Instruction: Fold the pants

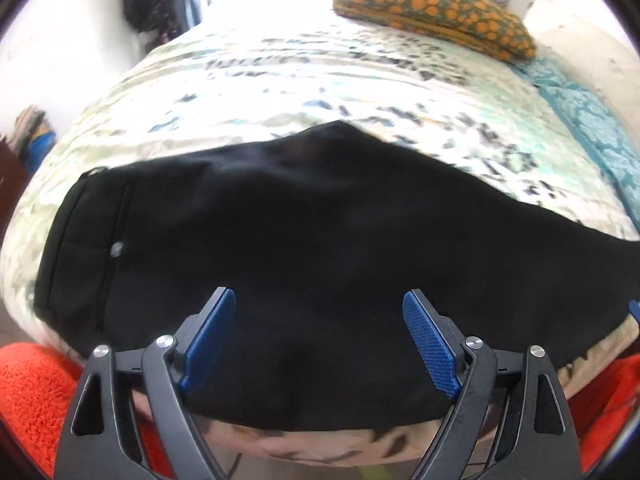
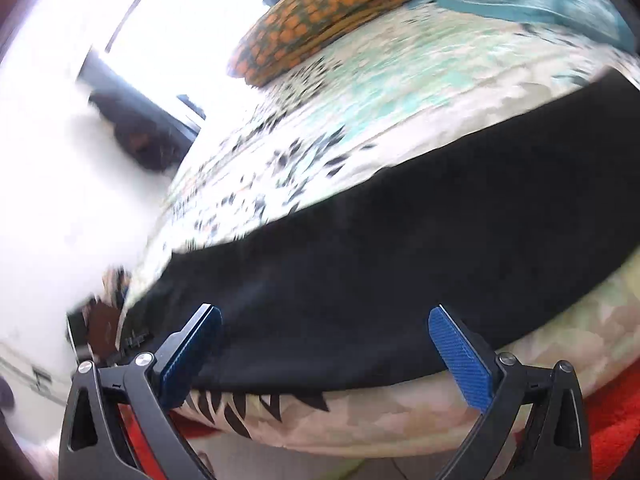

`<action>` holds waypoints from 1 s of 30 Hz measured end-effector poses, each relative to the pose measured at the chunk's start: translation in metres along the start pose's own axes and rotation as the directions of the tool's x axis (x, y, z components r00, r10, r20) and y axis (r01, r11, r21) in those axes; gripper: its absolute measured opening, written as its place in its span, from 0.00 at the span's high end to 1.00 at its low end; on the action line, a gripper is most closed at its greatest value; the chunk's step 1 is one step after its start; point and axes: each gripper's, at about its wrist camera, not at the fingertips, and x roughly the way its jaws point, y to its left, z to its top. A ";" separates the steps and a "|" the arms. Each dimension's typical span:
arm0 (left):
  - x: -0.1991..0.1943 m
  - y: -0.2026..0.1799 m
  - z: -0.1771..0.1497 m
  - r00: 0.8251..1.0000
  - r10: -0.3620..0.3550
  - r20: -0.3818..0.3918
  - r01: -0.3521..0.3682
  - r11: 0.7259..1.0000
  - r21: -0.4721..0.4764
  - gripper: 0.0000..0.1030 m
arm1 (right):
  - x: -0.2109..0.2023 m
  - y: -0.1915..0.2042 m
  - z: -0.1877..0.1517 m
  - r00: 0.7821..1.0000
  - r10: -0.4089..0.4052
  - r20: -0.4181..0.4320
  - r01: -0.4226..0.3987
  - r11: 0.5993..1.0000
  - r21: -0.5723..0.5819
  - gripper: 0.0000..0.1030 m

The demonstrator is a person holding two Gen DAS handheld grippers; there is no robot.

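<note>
A bed [image 1: 280, 76] fills most of both views, covered by a pale sheet [image 1: 224, 92] printed with grey and mint-green blotches. At the far end of the bed lies a dark green cushion [image 1: 432, 8] dotted with orange. Just beside the cushion, along the bed's right edge, runs a teal patterned blanket [image 1: 592, 120]. Below the bed's near edge, bright orange-red fluffy fabric [image 1: 32, 392] shows. Beyond the bed's far left corner a dark shape [image 1: 148, 0] hangs against the white wall, too blurred to identify.
</note>
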 end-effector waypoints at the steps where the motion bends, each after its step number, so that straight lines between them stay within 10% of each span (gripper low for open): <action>1: -0.005 -0.021 0.001 0.999 -0.041 0.012 0.041 0.997 0.061 0.15 | -0.014 -0.015 0.011 1.000 -0.001 0.031 -0.001 0.998 0.066 0.00; 7: 0.015 -0.106 -0.027 0.999 -0.042 -0.027 0.049 0.928 0.370 0.15 | -0.096 -0.098 0.096 0.986 -0.076 0.149 0.038 0.969 0.244 0.00; 11: 0.033 -0.075 -0.045 0.996 -0.049 -0.068 0.066 0.958 0.278 0.13 | -0.127 -0.163 0.123 0.988 -0.138 0.067 0.101 0.914 0.392 0.00; 17: 0.032 -0.056 -0.039 0.997 -0.015 -0.081 0.030 0.981 0.189 0.13 | -0.087 -0.166 0.138 0.948 -0.263 -0.180 0.272 0.962 0.029 0.08; 20: 0.032 -0.054 -0.040 0.997 -0.002 -0.075 0.016 0.982 0.188 0.13 | -0.072 -0.194 0.140 0.926 -0.294 -0.238 0.312 0.949 0.043 0.20; 24: 0.030 -0.055 -0.043 0.998 0.019 -0.067 -0.005 0.979 0.204 0.13 | -0.069 -0.219 0.143 0.955 -0.188 -0.227 0.224 0.964 0.141 0.22; 28: 0.032 -0.058 -0.044 0.997 0.033 -0.063 -0.018 0.976 0.216 0.13 | -0.069 -0.216 0.142 0.952 -0.155 -0.262 0.186 0.978 0.096 0.55; 30: 0.034 -0.060 -0.043 0.997 0.038 -0.060 -0.024 0.975 0.221 0.13 | -0.070 -0.217 0.140 0.952 -0.137 -0.273 0.167 0.982 0.089 0.56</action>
